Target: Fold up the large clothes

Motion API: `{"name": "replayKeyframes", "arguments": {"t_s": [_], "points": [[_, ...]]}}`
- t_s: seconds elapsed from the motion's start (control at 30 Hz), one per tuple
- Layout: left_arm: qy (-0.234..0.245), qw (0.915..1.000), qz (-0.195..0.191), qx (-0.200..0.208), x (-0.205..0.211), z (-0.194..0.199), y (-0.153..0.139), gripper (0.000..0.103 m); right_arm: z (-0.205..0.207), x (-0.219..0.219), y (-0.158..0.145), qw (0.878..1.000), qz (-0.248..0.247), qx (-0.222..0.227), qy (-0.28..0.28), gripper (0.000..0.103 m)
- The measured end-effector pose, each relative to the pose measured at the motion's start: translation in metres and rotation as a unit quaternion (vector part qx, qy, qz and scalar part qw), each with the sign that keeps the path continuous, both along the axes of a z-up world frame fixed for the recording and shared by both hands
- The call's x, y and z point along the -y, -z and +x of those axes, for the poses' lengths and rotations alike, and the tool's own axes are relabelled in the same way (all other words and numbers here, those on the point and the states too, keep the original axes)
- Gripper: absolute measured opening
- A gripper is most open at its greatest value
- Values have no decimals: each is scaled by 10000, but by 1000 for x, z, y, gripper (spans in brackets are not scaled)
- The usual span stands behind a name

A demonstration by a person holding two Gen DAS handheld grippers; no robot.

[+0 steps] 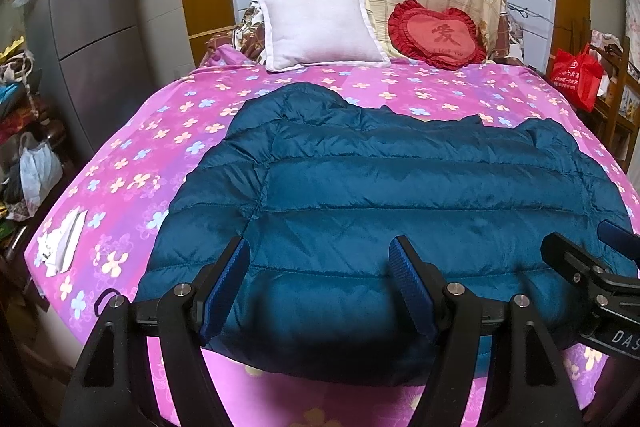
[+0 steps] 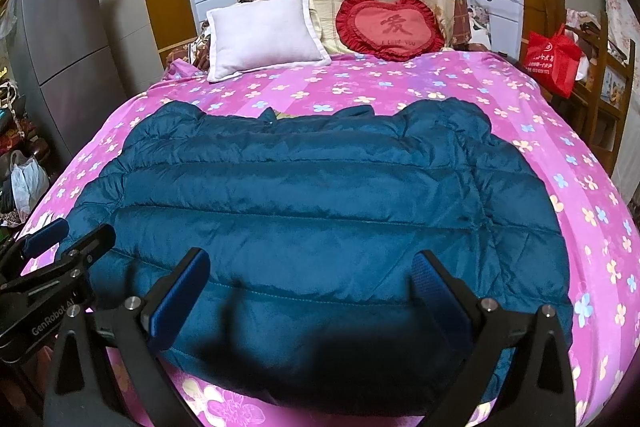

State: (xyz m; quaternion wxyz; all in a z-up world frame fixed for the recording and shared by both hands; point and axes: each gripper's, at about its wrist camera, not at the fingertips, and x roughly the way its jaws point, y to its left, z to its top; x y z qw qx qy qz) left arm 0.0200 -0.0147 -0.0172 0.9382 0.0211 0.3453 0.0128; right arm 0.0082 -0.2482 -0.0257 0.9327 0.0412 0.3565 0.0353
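Left wrist view: both grippers' jaws spread wide, empty, over the jacket [image 1: 380,187]. Puffy, light, slippery fabric; pinch the near hem.

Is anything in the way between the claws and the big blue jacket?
No, nothing visible is. Both the left claw and the right claw are open right over the near hem of the blue jacket, which lies spread flat on the pink sheet.

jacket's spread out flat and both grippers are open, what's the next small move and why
Probably lower the left hand-held gripper and right hand-held gripper onto the blue puffer jacket at its near hem and pinch it: both hang open above that edge, holding nothing, and the jacket lies unfolded on the pink bedsheet.
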Motion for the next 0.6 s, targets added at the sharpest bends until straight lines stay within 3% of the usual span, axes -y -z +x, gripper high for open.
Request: {"name": "replayKeyframes", "arguments": {"t_s": [0.6], "points": [[105, 9996, -172, -184, -5, 12, 8, 53, 12, -3, 10, 9999, 0, -111, -102, 103]]}}
